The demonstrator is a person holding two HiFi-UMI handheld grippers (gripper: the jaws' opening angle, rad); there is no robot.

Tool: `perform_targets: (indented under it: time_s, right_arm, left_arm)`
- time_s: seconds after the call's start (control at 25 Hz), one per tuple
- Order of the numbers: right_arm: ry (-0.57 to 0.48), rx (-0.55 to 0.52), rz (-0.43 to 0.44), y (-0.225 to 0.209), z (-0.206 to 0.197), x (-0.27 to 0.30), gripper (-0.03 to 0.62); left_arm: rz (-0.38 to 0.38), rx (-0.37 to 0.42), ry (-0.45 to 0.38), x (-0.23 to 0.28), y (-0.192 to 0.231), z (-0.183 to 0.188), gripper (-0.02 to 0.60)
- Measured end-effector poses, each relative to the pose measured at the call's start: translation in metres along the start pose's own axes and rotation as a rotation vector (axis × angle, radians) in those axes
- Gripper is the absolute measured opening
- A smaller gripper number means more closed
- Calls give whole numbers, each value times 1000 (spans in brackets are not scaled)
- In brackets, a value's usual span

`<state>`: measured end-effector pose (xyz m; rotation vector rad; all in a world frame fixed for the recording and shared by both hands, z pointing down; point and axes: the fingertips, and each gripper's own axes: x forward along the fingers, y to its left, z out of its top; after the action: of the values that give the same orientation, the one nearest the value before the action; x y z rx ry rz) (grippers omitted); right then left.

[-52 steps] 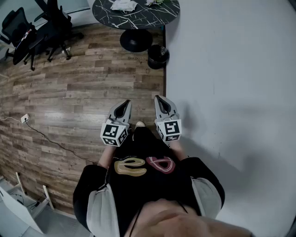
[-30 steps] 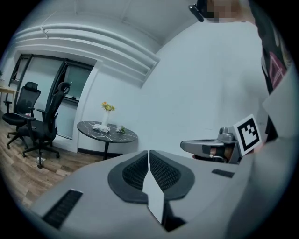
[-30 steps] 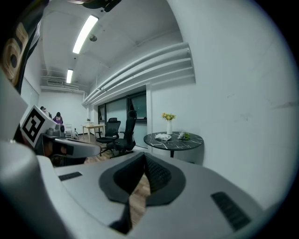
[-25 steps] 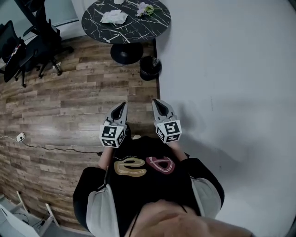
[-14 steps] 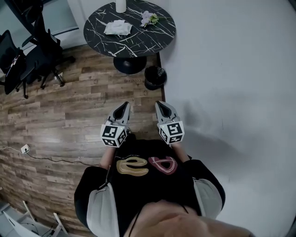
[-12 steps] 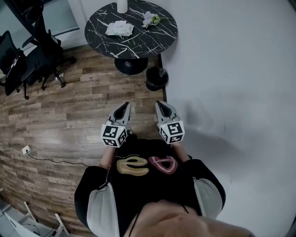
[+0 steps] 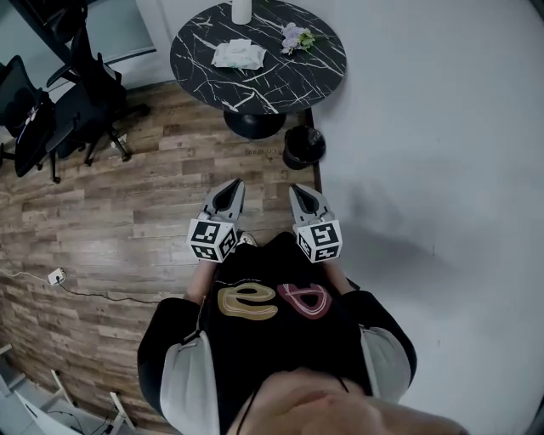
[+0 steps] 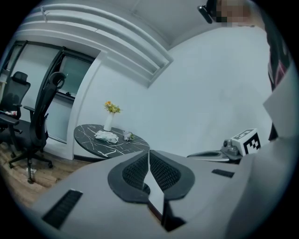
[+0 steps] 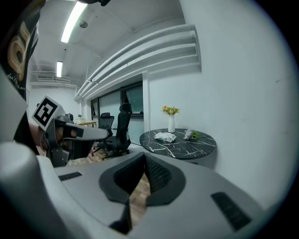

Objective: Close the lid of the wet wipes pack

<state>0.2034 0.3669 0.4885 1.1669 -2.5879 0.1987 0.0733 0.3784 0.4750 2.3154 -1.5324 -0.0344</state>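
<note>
The L gripper [image 7: 229, 189] is held w/ its jaws pressed together. The pads are met at the tips and nothing is caught btwn them, as is plainly shown in the left gripper view [image 8: 149, 154]. The R gripper [image 7: 302, 194] is likewise squeezed shut and empty, tips met [image 9: 144, 156]. Both are held side by side, apart from each other, in front of the person's chest, and are pointed fwd over the wood floor [image 7: 127, 195].

The wet wipes pack [image 7: 238, 53] is found well ahead of both grippers, touched by neither. It is laid flat on a round black table [image 7: 255, 89] w/ white veining. From the L gripper it is seen ahead and to the left [image 8: 107, 136]; from the R gripper, ahead and a bit to the right [image 9: 165, 136]. The lid's state can't be told, as the pack is too small.

A white vase [image 7: 241, 10] is stood beyond the pack, and a small flower bunch [image 7: 297, 37] is laid to the pack's right. A dark bin [image 7: 303, 147] is set on the floor ahead of the R gripper, near the table base. Office chairs [image 7: 51, 102] are placed far left of the L gripper. A white wall [image 7: 442, 170] is seen along the R gripper's right.
</note>
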Motion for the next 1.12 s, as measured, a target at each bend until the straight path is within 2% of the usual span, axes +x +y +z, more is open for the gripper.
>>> perform_targets:
  time_s: [0.2, 0.4, 0.56, 0.76, 1.12]
  right_arm:
    - [2, 9, -2, -3, 0, 9, 12]
    - [18, -72, -8, -17, 1, 18, 12]
    - [11, -51, 4, -30, 3, 33, 12]
    - [21, -52, 52, -48, 4, 67, 12]
    - [13, -73, 151, -89, 41, 151, 12]
  left_arm:
    - [13, 1, 16, -2, 10, -6, 25]
    - [25, -8, 15, 2, 15, -4, 25]
    - [53, -2, 12, 10, 25, -3, 25]
    - [108, 7, -9, 30, 43, 5, 25]
    - [201, -5, -28, 91, 88, 39, 25]
